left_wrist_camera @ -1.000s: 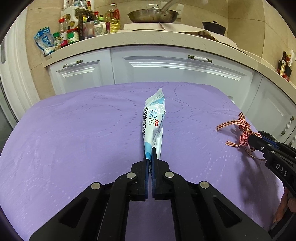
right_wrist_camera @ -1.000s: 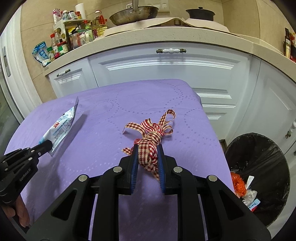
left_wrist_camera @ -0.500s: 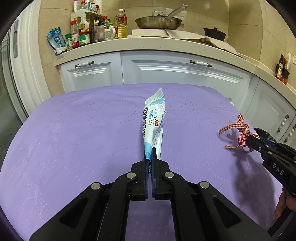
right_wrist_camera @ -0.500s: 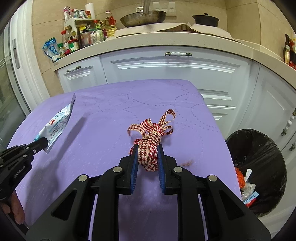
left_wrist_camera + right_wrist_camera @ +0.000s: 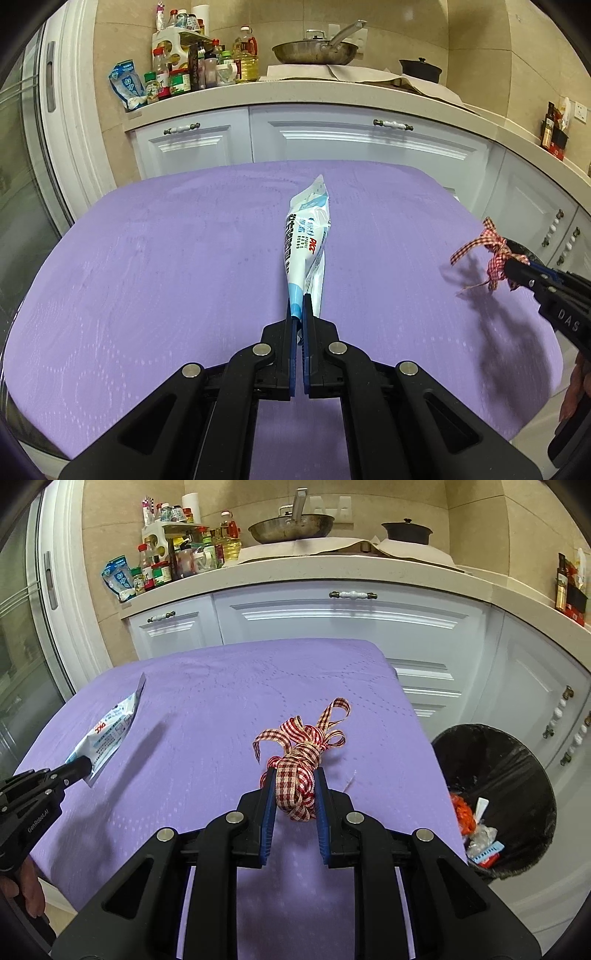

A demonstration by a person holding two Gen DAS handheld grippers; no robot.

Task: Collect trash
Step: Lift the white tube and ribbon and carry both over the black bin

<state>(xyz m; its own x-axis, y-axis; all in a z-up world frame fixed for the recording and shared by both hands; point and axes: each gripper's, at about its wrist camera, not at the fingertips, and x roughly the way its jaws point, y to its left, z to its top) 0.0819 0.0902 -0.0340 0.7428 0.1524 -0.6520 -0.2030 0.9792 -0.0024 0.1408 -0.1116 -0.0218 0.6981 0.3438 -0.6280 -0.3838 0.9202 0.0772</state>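
**Both grippers clamped on trash above the purple table**

Left wrist view: the left gripper (image 5: 299, 308) is seen at lower centre, its jaws pressed almost together on the bottom edge of a white-and-blue wrapper (image 5: 307, 236), which is held up over the purple table (image 5: 147, 277).

Right wrist view: the right gripper (image 5: 294, 781) is narrowly parted, its blue pads (image 5: 269, 805) squeezed against a bundled red-checked ribbon (image 5: 301, 760) at frame centre. A black-lined trash bin (image 5: 517, 775) is seen at lower right
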